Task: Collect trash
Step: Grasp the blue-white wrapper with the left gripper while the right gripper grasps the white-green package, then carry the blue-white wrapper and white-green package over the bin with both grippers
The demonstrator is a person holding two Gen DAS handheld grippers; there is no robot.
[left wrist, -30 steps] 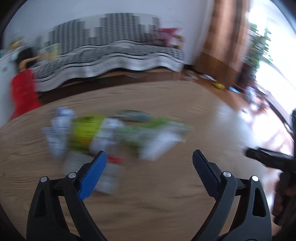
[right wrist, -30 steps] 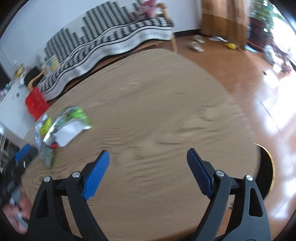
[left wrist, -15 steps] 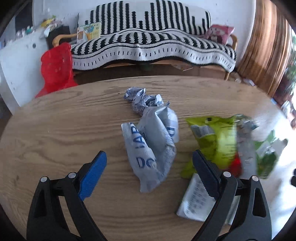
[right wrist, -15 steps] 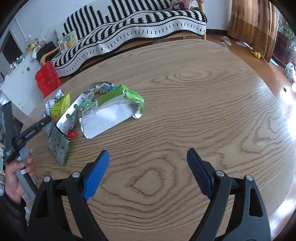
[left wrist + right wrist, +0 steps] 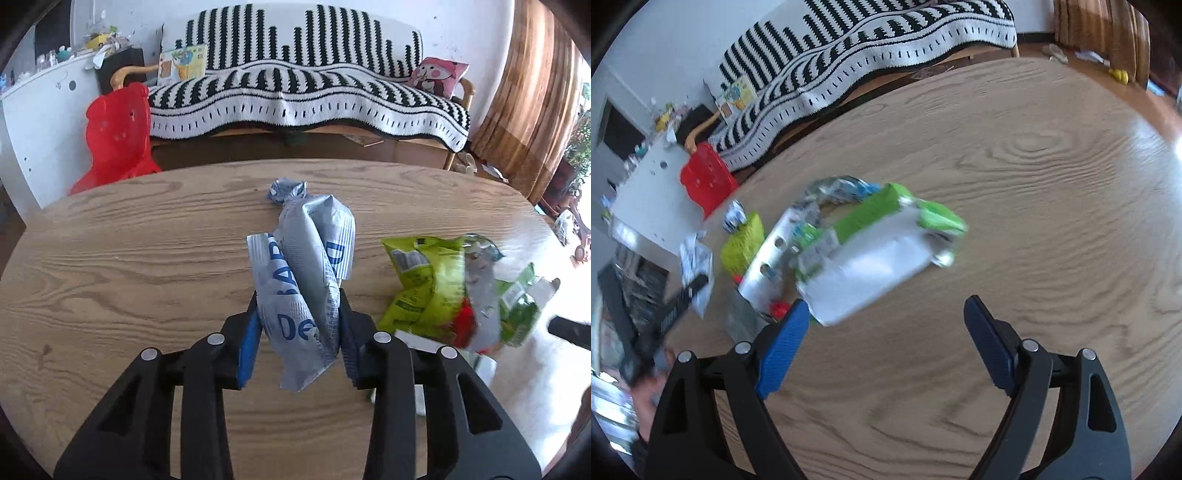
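Wrapper (image 5: 306, 266) lies mid-table (image 5: 110, 258), its near end between the left gripper (image 5: 299, 328) pads. Snack bags (image 5: 458, 288) just right of it. Right gripper (image 5: 882, 343) sits right of that pile, over bare table. Sofa (image 5: 306, 92) behind the table, stool (image 5: 114, 136) at its left end.

Green wrappers (image 5: 871, 236) motion-blurred

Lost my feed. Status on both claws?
Left claw just closed on grey wrapper. Right claw open, empty, near green wrapper. Nothing blocking.
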